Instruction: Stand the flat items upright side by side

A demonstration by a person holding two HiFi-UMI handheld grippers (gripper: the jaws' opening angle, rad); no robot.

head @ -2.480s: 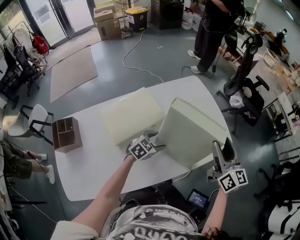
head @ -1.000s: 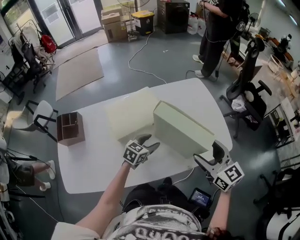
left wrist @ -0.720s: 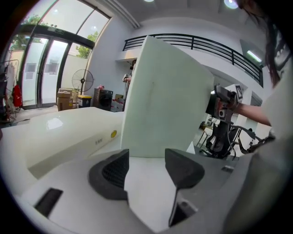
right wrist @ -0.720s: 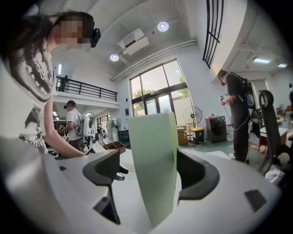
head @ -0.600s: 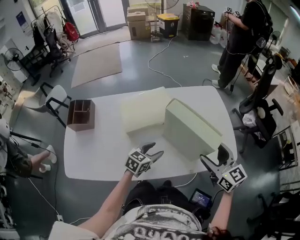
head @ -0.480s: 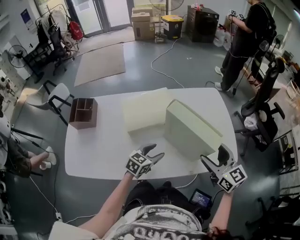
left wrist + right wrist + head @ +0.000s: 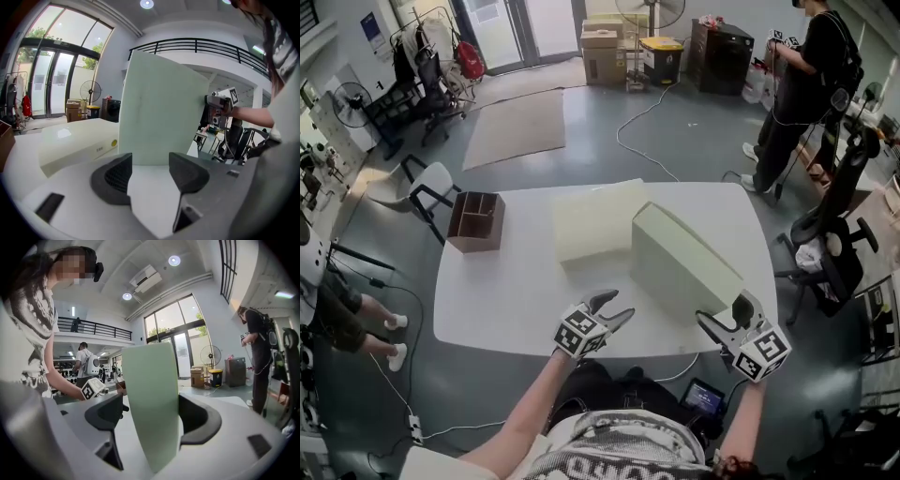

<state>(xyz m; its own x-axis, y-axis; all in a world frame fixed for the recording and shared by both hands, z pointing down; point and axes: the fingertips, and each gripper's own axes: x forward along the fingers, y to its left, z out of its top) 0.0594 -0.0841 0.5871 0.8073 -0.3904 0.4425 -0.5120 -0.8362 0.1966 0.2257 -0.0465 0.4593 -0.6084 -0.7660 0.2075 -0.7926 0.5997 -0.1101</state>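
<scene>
On your table (image 7: 506,300), smooth and faintly glossy white, the upright slab (image 7: 680,267) looks matt and smooth, the flat slab (image 7: 591,220) carries a slight sheen, and the box (image 7: 475,222) looks like brown wood.

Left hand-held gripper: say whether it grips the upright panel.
No, the left hand-held gripper has its jaws apart with nothing between them; the upright panel stands beyond.
</scene>
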